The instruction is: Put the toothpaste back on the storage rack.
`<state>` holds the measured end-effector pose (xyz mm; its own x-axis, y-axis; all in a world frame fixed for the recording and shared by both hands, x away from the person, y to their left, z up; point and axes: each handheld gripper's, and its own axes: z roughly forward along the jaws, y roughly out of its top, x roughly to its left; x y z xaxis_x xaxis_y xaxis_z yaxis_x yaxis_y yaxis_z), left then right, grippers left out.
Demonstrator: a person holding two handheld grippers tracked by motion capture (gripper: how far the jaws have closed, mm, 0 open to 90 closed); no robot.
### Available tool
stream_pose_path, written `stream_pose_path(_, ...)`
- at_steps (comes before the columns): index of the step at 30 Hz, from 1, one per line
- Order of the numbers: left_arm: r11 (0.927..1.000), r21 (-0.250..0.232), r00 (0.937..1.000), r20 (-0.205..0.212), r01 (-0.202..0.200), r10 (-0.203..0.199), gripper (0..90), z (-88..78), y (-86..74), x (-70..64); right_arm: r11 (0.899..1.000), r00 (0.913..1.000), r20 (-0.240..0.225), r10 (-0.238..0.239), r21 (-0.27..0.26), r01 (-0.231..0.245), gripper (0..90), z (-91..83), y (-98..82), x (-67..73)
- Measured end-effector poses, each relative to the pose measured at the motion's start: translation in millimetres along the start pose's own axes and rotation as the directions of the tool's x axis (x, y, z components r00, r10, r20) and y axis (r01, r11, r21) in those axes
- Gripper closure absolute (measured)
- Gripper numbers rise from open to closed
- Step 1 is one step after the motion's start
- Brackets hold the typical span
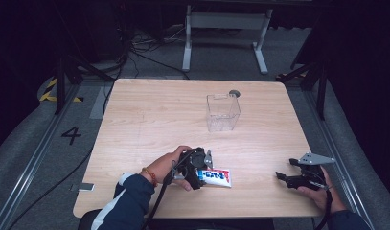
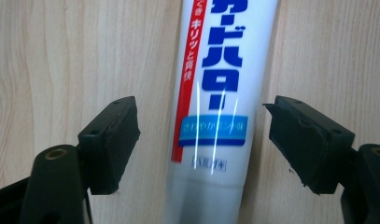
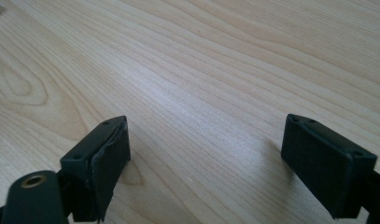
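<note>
A white toothpaste tube [image 1: 216, 177] with blue and red print lies flat on the wooden table [image 1: 149, 124] near its front edge. My left gripper [image 1: 200, 176] hovers right over the tube's left end, pointing down. In the left gripper view the tube [image 2: 215, 107] runs between the two black pads [image 2: 110, 140], with a gap on each side, so the jaws are open and touch nothing. My right gripper [image 1: 283, 178] rests low at the front right, open, with bare wood between its pads [image 3: 101, 163].
A clear plastic box [image 1: 223, 112] stands upright toward the back of the table, right of centre. A small grey disc [image 1: 235, 93] lies behind it. Beyond the table are a white desk frame [image 1: 226, 33], cables and dark floor.
</note>
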<state>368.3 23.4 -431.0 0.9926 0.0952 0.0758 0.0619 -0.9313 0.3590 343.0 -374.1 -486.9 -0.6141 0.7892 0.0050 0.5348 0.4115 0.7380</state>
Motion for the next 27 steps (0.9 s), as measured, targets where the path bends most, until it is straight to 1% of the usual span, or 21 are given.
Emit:
stream_pose_path(1, 0.9999, -0.004, 0.9999, 0.004, 0.011, -0.010, 25.3, 1.8, 1.7, -1.2, 1.000, 1.0000, 0.000, 0.000, 0.000, 0.000, 15.7, 0.0, 0.0, 0.0)
stream_pose_path(5, 0.9999, 0.009, 0.9998, 0.015, -0.011, 0.010, 26.4, 7.7, 8.6, -1.0, 1.000, 1.0000, -0.001, 0.001, 0.000, -0.001, 15.8, -0.2, -0.1, 0.0)
stream_pose_path(6, 1.0000, 0.006, 0.9998, 0.018, -0.005, 0.005, 26.4, 9.2, 9.8, -1.6, 1.000, 1.0000, 0.000, 0.001, 0.000, -0.001, 15.8, -0.2, -0.1, 0.0)
stream_pose_path(9, 0.9998, 0.011, 0.9995, 0.028, -0.018, 0.018, 26.4, 13.7, 14.9, -1.0, 1.000, 1.0000, -0.001, 0.001, 0.000, -0.001, 15.8, -0.2, -0.1, 0.0)
stream_pose_path(13, 0.9994, 0.022, 0.9989, 0.039, -0.026, 0.025, 26.7, 17.6, 19.1, -0.6, 1.000, 1.0000, 0.000, 0.001, 0.000, -0.001, 15.7, -0.2, -0.1, 0.1)
stream_pose_path(14, 0.9990, 0.027, 0.9988, 0.035, -0.035, 0.034, 27.7, 20.0, 20.7, -1.0, 1.000, 1.0000, 0.000, 0.000, 0.000, 0.000, 15.7, -0.2, -0.1, 0.0)
stream_pose_path(15, 0.9990, 0.027, 0.9988, 0.035, -0.035, 0.034, 28.9, 20.0, 20.7, -1.0, 1.000, 1.0000, 0.000, 0.000, 0.000, 0.000, 15.7, -0.2, -0.1, 0.0)
stream_pose_path(16, 0.9984, 0.037, 0.9984, 0.039, -0.043, 0.041, 30.3, 23.2, 22.1, -1.6, 1.000, 1.0000, 0.000, 0.000, 0.000, 0.000, 15.8, -0.2, -0.1, 0.1)
stream_pose_path(18, 0.9984, 0.041, 0.9984, 0.043, -0.038, 0.037, 30.9, 24.7, 22.9, -1.4, 1.000, 1.0000, 0.000, 0.000, 0.000, 0.000, 15.7, -0.2, -0.1, 0.1)
stream_pose_path(19, 0.9980, 0.048, 0.9985, 0.038, -0.041, 0.040, 32.2, 25.6, 23.5, -1.1, 1.000, 1.0000, 0.000, 0.000, 0.000, 0.000, 15.7, -0.2, -0.1, 0.1)
stream_pose_path(20, 0.9978, 0.050, 0.9981, 0.046, -0.044, 0.042, 32.8, 26.2, 24.5, -0.4, 1.000, 1.0000, 0.000, 0.000, 0.000, 0.000, 15.7, -0.2, -0.1, 0.1)
stream_pose_path(21, 0.9984, 0.045, 0.9980, 0.054, -0.035, 0.032, 33.2, 26.8, 24.6, -0.6, 1.000, 1.0000, -0.001, 0.001, 0.000, -0.001, 15.8, -0.2, -0.1, 0.0)
stream_pose_path(22, 0.9983, 0.042, 0.9976, 0.057, -0.041, 0.038, 33.2, 27.5, 25.5, 0.5, 1.000, 1.0000, -0.001, 0.001, 0.000, -0.001, 15.8, -0.2, -0.1, 0.0)
stream_pose_path(24, 0.9982, 0.045, 0.9967, 0.073, -0.039, 0.036, 33.3, 28.7, 28.0, 1.6, 1.000, 1.0000, 0.000, 0.000, 0.000, 0.000, 15.7, -0.2, -0.1, 0.0)
stream_pose_path(26, 0.9980, 0.047, 0.9965, 0.075, -0.042, 0.038, 34.4, 30.1, 30.7, 2.2, 1.000, 1.0000, 0.000, 0.001, 0.000, -0.001, 15.8, -0.2, -0.1, 0.1)
stream_pose_path(27, 0.9973, 0.059, 0.9954, 0.089, -0.043, 0.037, 34.8, 30.0, 32.3, 2.7, 1.000, 1.0000, 0.000, 0.001, 0.000, -0.001, 15.7, -0.2, -0.1, 0.1)
